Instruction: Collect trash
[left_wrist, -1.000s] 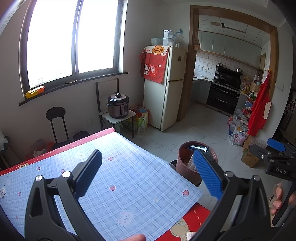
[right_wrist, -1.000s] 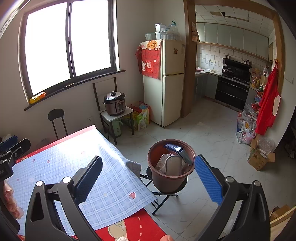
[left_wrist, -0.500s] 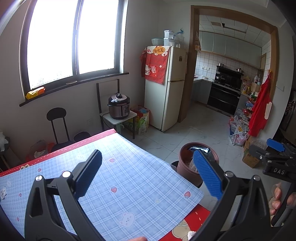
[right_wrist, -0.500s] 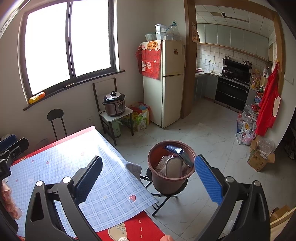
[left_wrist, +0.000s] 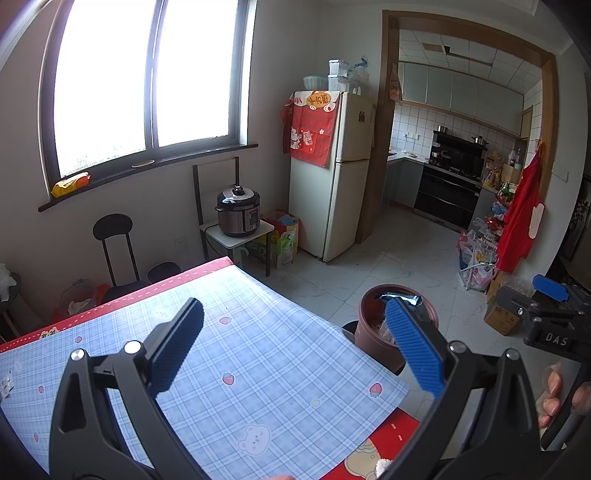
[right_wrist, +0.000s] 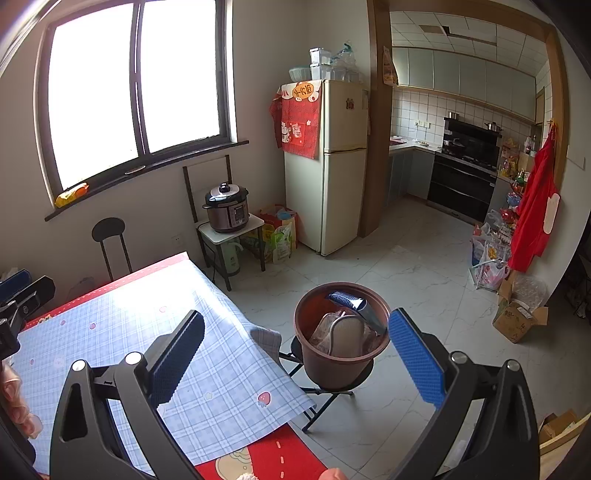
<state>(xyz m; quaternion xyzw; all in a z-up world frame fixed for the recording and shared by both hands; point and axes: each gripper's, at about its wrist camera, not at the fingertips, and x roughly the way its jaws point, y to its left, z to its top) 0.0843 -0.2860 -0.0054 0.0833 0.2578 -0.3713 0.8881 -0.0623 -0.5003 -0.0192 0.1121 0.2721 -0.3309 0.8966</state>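
A brown trash bucket (right_wrist: 341, 363) stands on a small black stool beside the table's right edge. It holds several wrappers and a dark blue packet (right_wrist: 347, 300). It also shows in the left wrist view (left_wrist: 373, 339), partly behind a finger. My left gripper (left_wrist: 291, 350) is open and empty above the blue checked tablecloth (left_wrist: 258, 369). My right gripper (right_wrist: 295, 354) is open and empty, raised in front of the bucket. The right gripper also shows at the right edge of the left wrist view (left_wrist: 550, 314).
A fridge (right_wrist: 328, 166) stands at the back. A rice cooker (right_wrist: 225, 208) sits on a small stand, with a black stool (right_wrist: 109, 236) under the window. Bags and a cardboard box (right_wrist: 517, 321) lie on the floor at the right. A small white scrap (left_wrist: 5, 384) lies at the table's left edge.
Both grippers have drifted only slightly; the views are almost the same. Both stay open and empty.
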